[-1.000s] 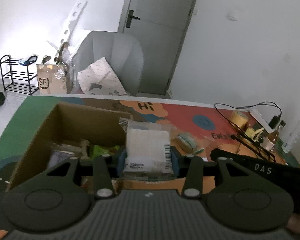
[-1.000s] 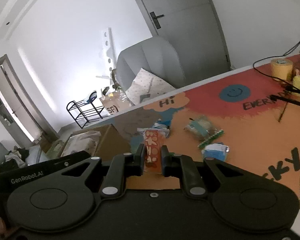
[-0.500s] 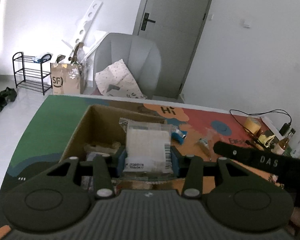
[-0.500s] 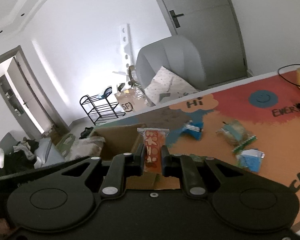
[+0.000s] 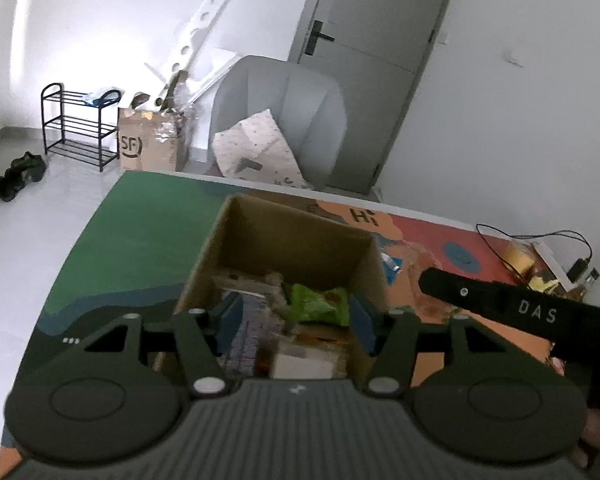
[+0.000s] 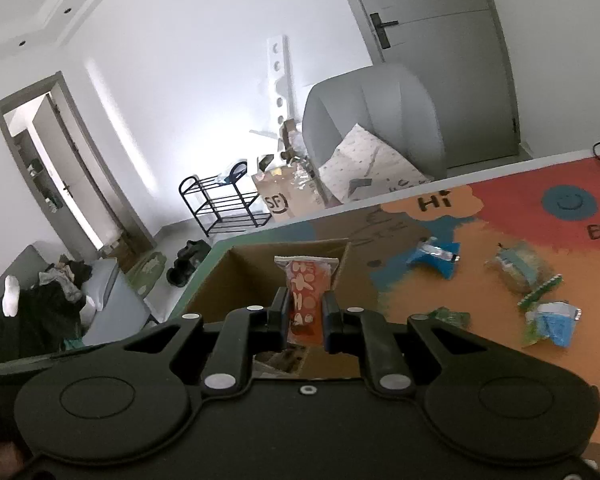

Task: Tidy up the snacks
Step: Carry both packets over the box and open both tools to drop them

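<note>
An open cardboard box (image 5: pixel 256 236) stands on the colourful table mat and holds several snacks, among them a green packet (image 5: pixel 320 300) and a white packet (image 5: pixel 304 364) lying blurred near the front. My left gripper (image 5: pixel 294 320) is open and empty above the box. My right gripper (image 6: pixel 305 316) is shut on a red-orange snack packet (image 6: pixel 305 284), held upright over the near edge of the same box (image 6: pixel 236 280). The right gripper's dark body (image 5: pixel 520 312) shows at the right of the left wrist view.
Loose snacks lie on the mat right of the box: a blue packet (image 6: pixel 434 256), a clear packet of biscuits (image 6: pixel 518 268), a blue-and-green packet (image 6: pixel 552 322). A tape roll (image 5: pixel 518 256) and cables sit at the far right. A grey chair (image 5: pixel 280 116) stands behind the table.
My left gripper has opened and let go of the white packet, which now lies in the box. My right gripper has moved left with the red-orange packet, over the box.
</note>
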The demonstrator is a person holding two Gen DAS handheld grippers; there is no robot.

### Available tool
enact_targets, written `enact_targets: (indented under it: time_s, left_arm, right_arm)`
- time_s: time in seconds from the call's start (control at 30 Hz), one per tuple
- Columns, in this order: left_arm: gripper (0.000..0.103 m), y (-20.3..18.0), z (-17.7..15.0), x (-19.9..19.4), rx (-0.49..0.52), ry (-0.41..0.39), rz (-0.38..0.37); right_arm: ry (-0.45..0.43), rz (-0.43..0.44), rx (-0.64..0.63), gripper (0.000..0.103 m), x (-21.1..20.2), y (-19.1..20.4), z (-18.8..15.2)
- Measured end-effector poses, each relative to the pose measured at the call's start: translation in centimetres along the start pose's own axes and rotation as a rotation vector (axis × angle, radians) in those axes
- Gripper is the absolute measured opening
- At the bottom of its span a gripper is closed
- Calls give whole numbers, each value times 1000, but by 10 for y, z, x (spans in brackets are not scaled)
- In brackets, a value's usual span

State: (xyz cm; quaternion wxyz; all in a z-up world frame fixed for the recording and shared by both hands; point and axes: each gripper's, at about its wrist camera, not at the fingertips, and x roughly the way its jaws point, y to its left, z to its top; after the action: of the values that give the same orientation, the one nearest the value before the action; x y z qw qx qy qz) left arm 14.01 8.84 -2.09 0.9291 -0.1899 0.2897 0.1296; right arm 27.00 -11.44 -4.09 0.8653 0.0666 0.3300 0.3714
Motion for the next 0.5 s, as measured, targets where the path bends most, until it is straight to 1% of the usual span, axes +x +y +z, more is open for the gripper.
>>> enact_targets:
  time_s: [0.07,0.13,0.23,0.3,0.33,0.37,0.43,0.5]
  left_arm:
    - [59,5,2,0,-11,-3,3]
    - [66,9,3,0,-15,-8,14]
    - [71,15,5,2,-18,-3,26]
    - [75,17,6,3,-26,1,27]
    - [78,17,6,4,-29,0,29]
    - [81,18,6,4,-30,-1,29]
    - [84,17,6,4,-22,-2,28]
    - [86,16,5,4,-12,-2,30]
  right_arm:
    - [4,4,-6,14,4,4,1]
    - [6,8,-10,14,8,8,2]
    - [15,28,-9,15,14,14,3]
    - [13,62,4,19,15,17,4]
    - [6,72,16,27,15,17,5]
    - [3,63,18,30,15,17,6]
    - [-3,52,13,30,14,16,6]
    - [-4,42,24,30,11,14,5]
